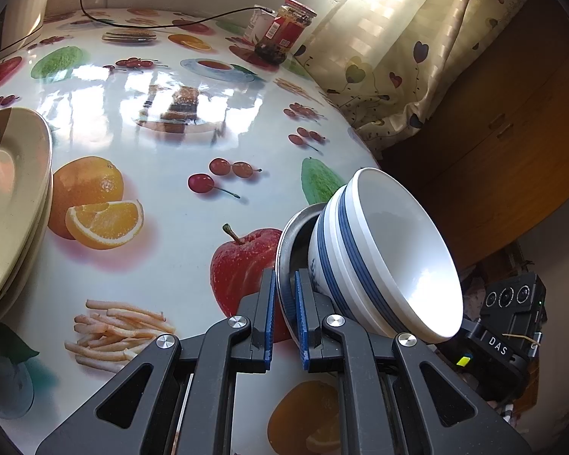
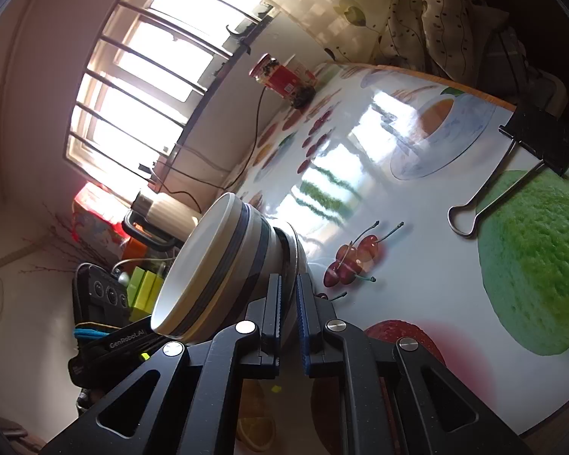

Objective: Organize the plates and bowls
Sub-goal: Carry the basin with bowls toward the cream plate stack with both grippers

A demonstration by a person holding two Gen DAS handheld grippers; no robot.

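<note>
Both grippers clamp the same round stainless-steel plate (image 1: 289, 250) by its rim: left gripper (image 1: 284, 326) and right gripper (image 2: 289, 326) each pinch the thin edge from opposite sides, blue pads tight on metal. Plate is lifted and tilted over the fruit-print glossy tablecloth (image 1: 163, 174), near its edge. Two nested white ceramic bowls with blue stripes (image 1: 390, 261) ride on it, so bowls look stacked already. Beige round plates (image 1: 7, 204) sit stacked at far left. Judgement: mostly done; this stack needs placing, likely near those plates. Red-lidded glass jar (image 1: 286, 30) well clear.
</note>
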